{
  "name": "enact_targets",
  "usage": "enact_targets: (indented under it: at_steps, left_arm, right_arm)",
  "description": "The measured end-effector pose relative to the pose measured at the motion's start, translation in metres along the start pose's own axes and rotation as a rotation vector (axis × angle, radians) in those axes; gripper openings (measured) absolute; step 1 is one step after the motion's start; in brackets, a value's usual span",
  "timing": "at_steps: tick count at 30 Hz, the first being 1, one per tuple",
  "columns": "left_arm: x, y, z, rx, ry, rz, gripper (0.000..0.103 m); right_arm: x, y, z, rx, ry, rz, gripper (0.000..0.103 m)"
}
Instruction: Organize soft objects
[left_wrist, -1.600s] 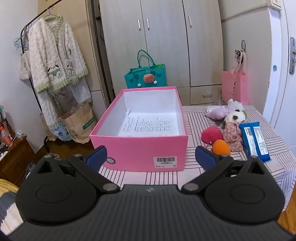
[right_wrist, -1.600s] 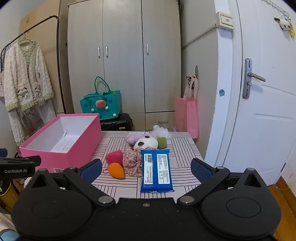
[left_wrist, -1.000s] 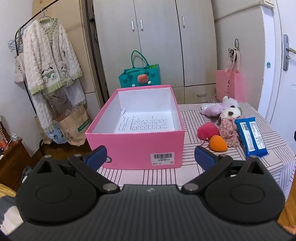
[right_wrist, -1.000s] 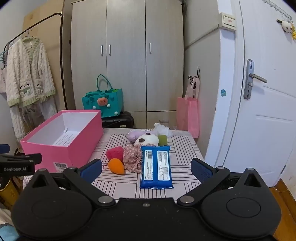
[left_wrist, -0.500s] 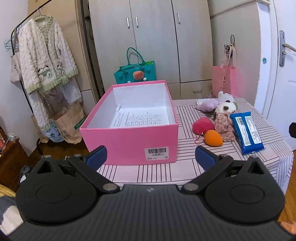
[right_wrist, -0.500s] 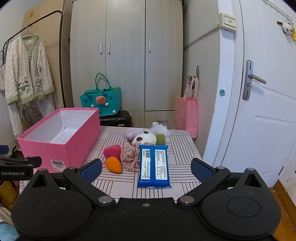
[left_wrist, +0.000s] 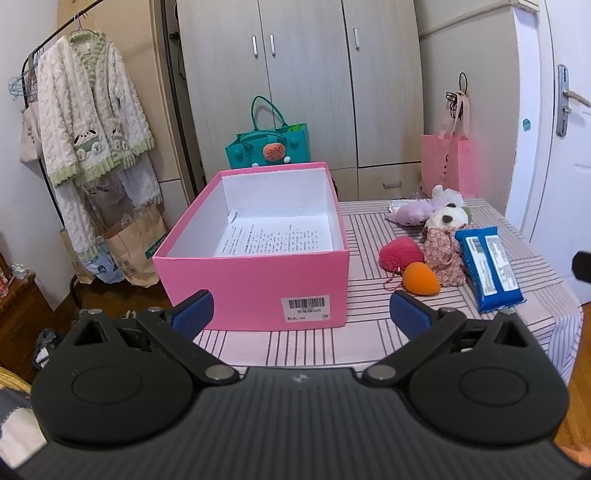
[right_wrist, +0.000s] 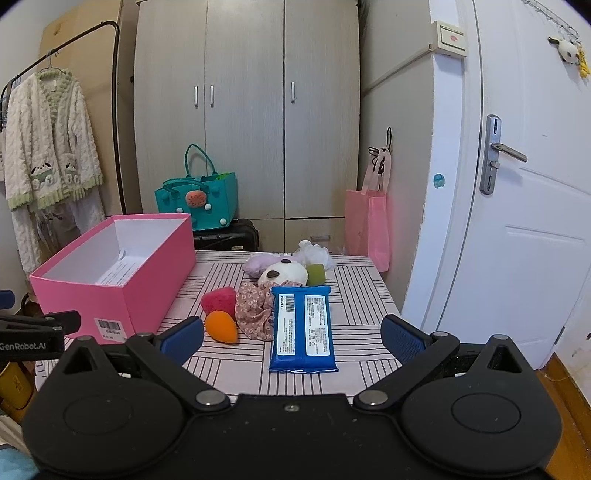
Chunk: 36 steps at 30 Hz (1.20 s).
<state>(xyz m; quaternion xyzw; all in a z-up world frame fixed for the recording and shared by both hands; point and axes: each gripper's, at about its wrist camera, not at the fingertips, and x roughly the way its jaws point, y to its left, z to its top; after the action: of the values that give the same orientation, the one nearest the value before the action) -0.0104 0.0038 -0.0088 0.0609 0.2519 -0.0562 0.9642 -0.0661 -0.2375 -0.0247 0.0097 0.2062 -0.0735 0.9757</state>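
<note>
A pink box (left_wrist: 255, 280) (right_wrist: 110, 295) with a printed sheet inside stands open on the striped table (left_wrist: 303, 343). To its right lie an orange sponge (left_wrist: 420, 283) (right_wrist: 221, 326), a red puff (left_wrist: 400, 252) (right_wrist: 218, 300), a floral cloth (left_wrist: 443, 258) (right_wrist: 255, 310), a blue wipes pack (left_wrist: 489, 267) (right_wrist: 302, 328), a white plush (left_wrist: 446, 216) (right_wrist: 282, 273), a purple plush (left_wrist: 412, 213) (right_wrist: 258, 264) and a green sponge (right_wrist: 315, 274). My left gripper (left_wrist: 301, 312) hangs open before the box. My right gripper (right_wrist: 291, 334) hangs open before the wipes pack. Both hold nothing.
A wardrobe (left_wrist: 306, 85) stands behind the table, with a teal bag (left_wrist: 267, 149) and a pink bag (left_wrist: 447, 164) at its foot. A clothes rack with a fluffy robe (left_wrist: 88, 122) is at left. A white door (right_wrist: 524, 206) is at right.
Both grippers have drawn back slightly from the table, so the box and soft items look a little farther away. Both stay open; nothing on the table has moved.
</note>
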Motion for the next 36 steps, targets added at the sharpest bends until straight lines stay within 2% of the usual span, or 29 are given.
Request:
enact_targets:
  at_steps: [5, 13, 19, 24, 36]
  left_arm:
    - [0.000, 0.003, 0.002, -0.022, -0.005, -0.015, 0.103]
    - [-0.004, 0.004, 0.002, -0.007, -0.033, 0.032, 0.101]
    - [-0.003, 0.013, 0.000, -0.069, -0.025, -0.005, 0.101]
    - [-0.001, 0.013, -0.002, -0.044, -0.035, 0.035, 0.101]
    - [0.007, 0.013, -0.008, -0.017, 0.006, 0.013, 0.101]
  right_arm:
    - [0.005, 0.000, 0.000, 0.027, 0.013, 0.003, 0.103]
    - [0.006, -0.002, -0.002, 0.021, 0.011, -0.005, 0.103]
    - [0.007, -0.003, -0.001, 0.016, 0.015, -0.022, 0.103]
    - [0.006, -0.002, -0.001, -0.001, 0.022, -0.043, 0.103]
    - [0.006, -0.004, -0.005, -0.011, 0.005, -0.049, 0.103]
